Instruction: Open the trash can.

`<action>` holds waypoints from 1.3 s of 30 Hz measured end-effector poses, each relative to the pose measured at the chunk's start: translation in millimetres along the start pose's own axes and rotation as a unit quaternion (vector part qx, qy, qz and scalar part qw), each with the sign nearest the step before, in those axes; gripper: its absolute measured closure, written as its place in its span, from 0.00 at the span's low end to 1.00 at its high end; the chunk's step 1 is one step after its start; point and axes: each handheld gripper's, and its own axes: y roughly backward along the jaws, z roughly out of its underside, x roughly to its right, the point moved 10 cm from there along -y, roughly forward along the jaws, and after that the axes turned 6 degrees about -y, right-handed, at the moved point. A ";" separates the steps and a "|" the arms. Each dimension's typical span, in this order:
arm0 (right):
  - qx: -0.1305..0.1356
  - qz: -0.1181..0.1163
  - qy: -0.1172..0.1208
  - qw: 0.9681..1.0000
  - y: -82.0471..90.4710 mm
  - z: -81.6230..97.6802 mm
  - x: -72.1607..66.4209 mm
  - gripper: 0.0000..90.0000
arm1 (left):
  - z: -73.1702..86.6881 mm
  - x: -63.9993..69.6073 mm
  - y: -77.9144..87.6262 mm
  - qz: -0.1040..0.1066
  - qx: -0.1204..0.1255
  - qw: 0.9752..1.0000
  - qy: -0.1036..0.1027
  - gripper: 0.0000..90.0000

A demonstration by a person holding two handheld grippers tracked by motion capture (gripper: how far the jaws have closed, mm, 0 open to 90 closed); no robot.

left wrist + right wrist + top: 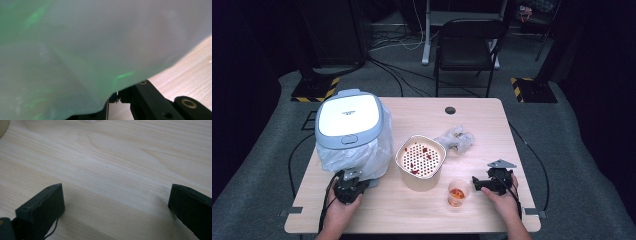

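Your left claw (348, 189) sits at about 7 o'clock on the tabletop (412, 212), pressed right up to the hanging skirt of the translucent bin liner (362, 157); in the left gripper view the plastic (87, 50) drapes over the jaws, which look nearly together, but whether any film is pinched between them I cannot tell. If the aim is to pull the liner, judge it as thin, slippery film: gather a fold rather than a single layer, and draw slowly so the lidded bin (348, 116) at 9 o'clock does not tip or slide. Your right claw (479, 183) rests at about 4 o'clock with its jaws spread wide over bare wood (112, 165), gripping nothing. Just to its 9 o'clock stands a small clear cup (458, 193) with orange-red contents, light and easy to knock, so approach it level and close gently on its middle. Beyond the cup, near the centre, is the cream pot with a perforated insert (420, 159) holding red bits. Farther at 1 o'clock lies a crumpled plastic wrap (455, 138), and past that a round hole (450, 110) in the far edge.
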 end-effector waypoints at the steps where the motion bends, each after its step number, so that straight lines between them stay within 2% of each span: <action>1: 0.000 0.000 0.000 1.000 0.0 0.0 0.0 0.00 | 0.2 -0.1 -0.2 0.004 -0.002 1.000 0.000 0.97; 4: 0.001 0.000 -0.003 1.000 -0.1 -0.2 -0.5 0.00 | 0.1 -0.1 -1.8 -0.003 -0.002 1.000 0.006 0.97; 5: 0.000 0.000 0.000 1.000 0.0 0.0 0.1 0.00 | 0.6 -0.2 -1.8 -0.004 -0.006 1.000 0.002 0.97; 7: 0.000 0.000 0.000 1.000 0.0 0.0 0.0 0.00 | 1.3 0.3 -2.0 -0.001 -0.008 1.000 -0.001 0.97; 8: 0.000 0.000 0.000 1.000 0.0 0.1 0.0 0.00 | 1.4 0.3 -1.8 0.004 -0.008 1.000 -0.011 0.97; 11: -0.001 0.000 0.000 1.000 0.0 0.1 0.0 0.00 | 2.0 0.3 -2.9 0.004 -0.002 1.000 -0.003 0.98; 12: 0.000 0.000 0.000 1.000 0.0 0.1 0.0 0.00 | 2.6 1.3 -2.7 0.010 -0.003 1.000 -0.004 0.98; 14: 0.000 0.000 0.000 1.000 0.0 0.1 0.0 0.00 | 4.6 0.1 -4.5 -0.005 0.001 1.000 0.003 0.98; 15: -0.001 0.000 0.000 1.000 0.0 0.1 0.0 0.00 | 8.0 -2.6 -2.3 -0.002 -0.013 1.000 -0.026 0.98; 19: 0.000 0.000 0.001 1.000 -0.1 0.0 0.0 0.00 | 10.0 -1.6 -5.9 -0.004 -0.013 1.000 -0.024 0.98; 20: 0.000 0.000 0.002 1.000 0.0 0.0 0.2 0.00 | 12.5 -3.3 -4.9 0.003 -0.025 0.999 -0.042 0.98; 21: 0.000 0.000 0.000 1.000 -0.1 0.0 -0.1 0.00 | 12.5 -3.9 -6.8 -0.001 -0.018 0.999 -0.044 0.98; 22: 0.000 0.000 0.000 1.000 0.0 0.1 -0.1 0.00 | 14.0 -4.7 -7.7 -0.001 -0.021 0.998 -0.054 0.98; 23: 0.001 0.000 -0.004 1.000 -0.2 -0.4 -0.5 0.00 | 14.3 -1.8 -8.6 -0.005 -0.015 0.999 -0.032 0.98; 25: 0.002 -0.002 -0.001 1.000 0.6 -0.3 0.0 0.03 | 13.0 -0.9 -9.8 -0.008 -0.008 1.000 -0.024 0.98; 28: 0.009 0.000 -0.007 1.000 2.8 -1.7 0.6 0.13 | 14.5 -2.5 -8.7 -0.007 -0.013 0.999 -0.037 0.98; 29: 0.012 0.001 -0.007 1.000 4.0 -2.9 1.1 0.17 | 14.2 -2.2 -8.9 -0.006 -0.011 0.999 -0.035 0.98; 31: 0.007 0.001 -0.002 1.000 4.5 -3.0 2.3 0.18 | 10.9 1.1 -11.4 -0.007 0.008 1.000 -0.010 0.98; 35: -0.003 -0.003 -0.010 1.000 4.8 -4.7 0.0 0.20 | 10.9 1.2 -11.4 -0.004 0.007 1.000 -0.007 0.98; 36: -0.006 -0.002 -0.006 1.000 4.7 -5.3 0.4 0.20 | 13.6 -1.3 -9.3 -0.002 -0.007 1.000 -0.026 0.98; 37: -0.007 0.000 -0.007 1.000 4.7 -6.7 0.6 0.19 | 11.0 1.2 -11.4 -0.004 0.007 1.000 -0.007 0.98; 38: -0.008 0.001 -0.005 1.000 5.6 -8.2 0.7 0.19 | 9.4 2.1 -12.6 -0.006 0.016 1.000 0.002 0.98; 39: -0.007 0.002 -0.006 1.000 6.3 -10.7 1.2 0.19 | 11.4 0.4 -11.0 -0.002 0.004 1.000 -0.012 0.98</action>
